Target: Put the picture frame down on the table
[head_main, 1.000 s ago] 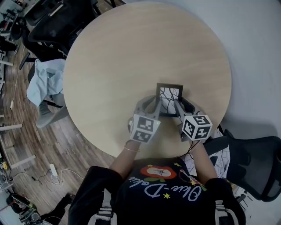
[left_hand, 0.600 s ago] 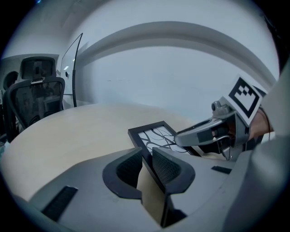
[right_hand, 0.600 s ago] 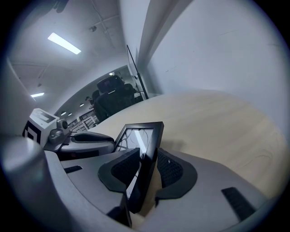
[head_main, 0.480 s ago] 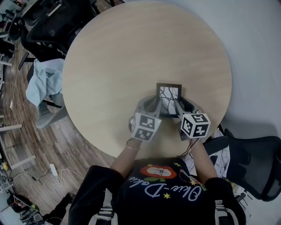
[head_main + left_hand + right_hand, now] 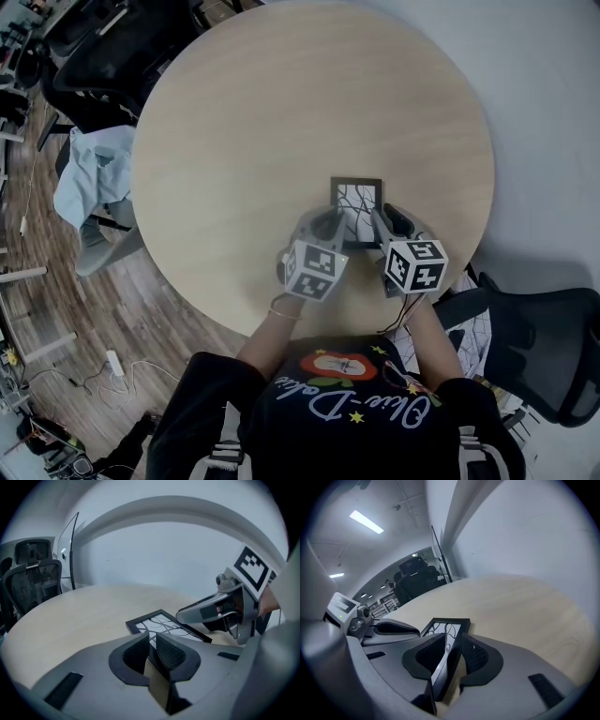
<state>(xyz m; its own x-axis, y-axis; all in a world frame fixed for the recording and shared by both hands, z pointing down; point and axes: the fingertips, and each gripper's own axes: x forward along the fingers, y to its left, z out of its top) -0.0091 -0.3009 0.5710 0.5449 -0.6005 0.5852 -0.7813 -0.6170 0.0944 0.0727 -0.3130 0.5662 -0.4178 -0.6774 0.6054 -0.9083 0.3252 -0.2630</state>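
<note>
Pale round counter (image 5: 281, 112), lower center: left tongs (image 5: 152, 645) and right tongs (image 5: 453, 648), its jaws just closing further, both grip a black picture frame (image 5: 356, 199).

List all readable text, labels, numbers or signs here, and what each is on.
Shirt: cursive print, upside down here, too blurred to read reliably.
Left marker cube, right marker cube: black-and-white square codes, no letters or digits.
Picture frame: abstract line drawing, no words.

Impossible to tell contact between picture frame (image 5: 356, 199) and table (image 5: 281, 122); hidden at near edge behind left gripper (image 5: 326, 223) and right gripper (image 5: 384, 221)
</note>
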